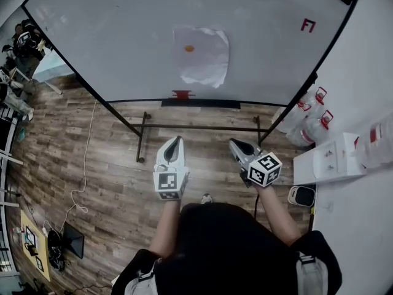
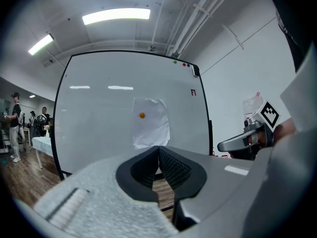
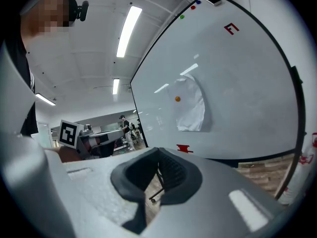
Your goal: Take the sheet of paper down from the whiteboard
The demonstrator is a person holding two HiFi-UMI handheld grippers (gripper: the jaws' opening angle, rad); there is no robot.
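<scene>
Nothing done yet | we had left claw [image 1: 177,139] and right claw [image 1: 234,143] closed, empty | sheet of paper [image 1: 202,57] hung on whiteboard [image 1: 110,35], well ahead.

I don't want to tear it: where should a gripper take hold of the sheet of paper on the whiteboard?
Probably the lower right corner of the sheet of paper, farthest from the orange magnet pinning its upper left. That part looks wrinkled and loose on the whiteboard; come from below, one jaw behind the edge.
</scene>
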